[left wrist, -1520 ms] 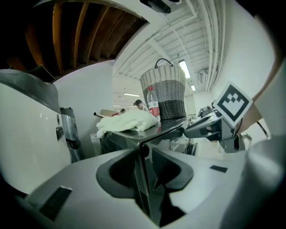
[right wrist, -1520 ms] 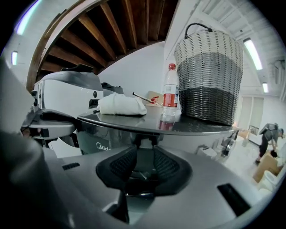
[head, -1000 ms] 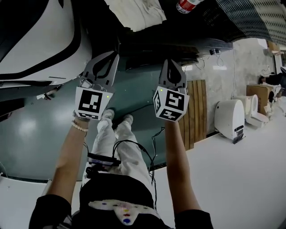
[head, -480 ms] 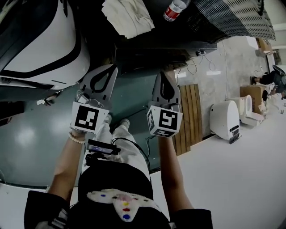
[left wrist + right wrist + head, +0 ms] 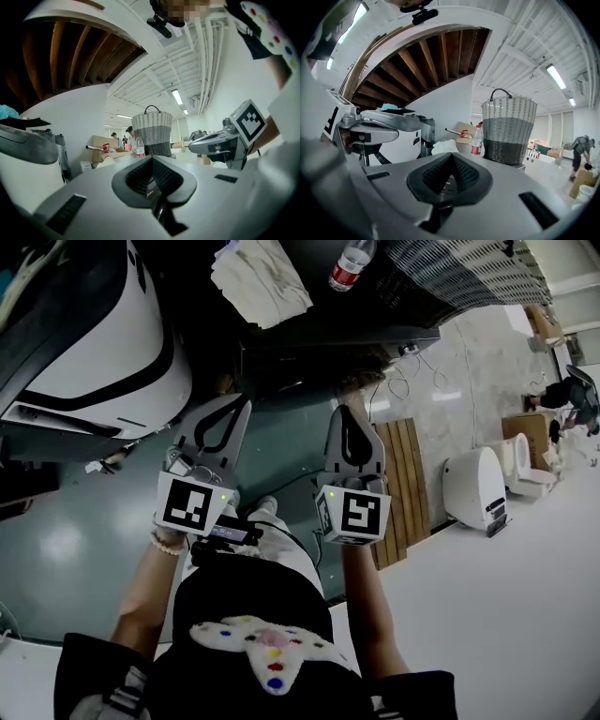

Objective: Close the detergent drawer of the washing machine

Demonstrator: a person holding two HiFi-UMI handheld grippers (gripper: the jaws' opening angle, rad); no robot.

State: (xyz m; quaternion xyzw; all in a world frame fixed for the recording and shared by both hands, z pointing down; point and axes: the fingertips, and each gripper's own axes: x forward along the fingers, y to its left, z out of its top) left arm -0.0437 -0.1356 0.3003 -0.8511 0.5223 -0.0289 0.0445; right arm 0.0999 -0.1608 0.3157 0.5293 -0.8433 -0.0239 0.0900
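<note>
Head view alone shows floor below left tongs.

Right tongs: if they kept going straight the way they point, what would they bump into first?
The right tongs, shut, aim roughly at the white cloth left of the bottle; depth is unclear, so that is a guess.
</note>
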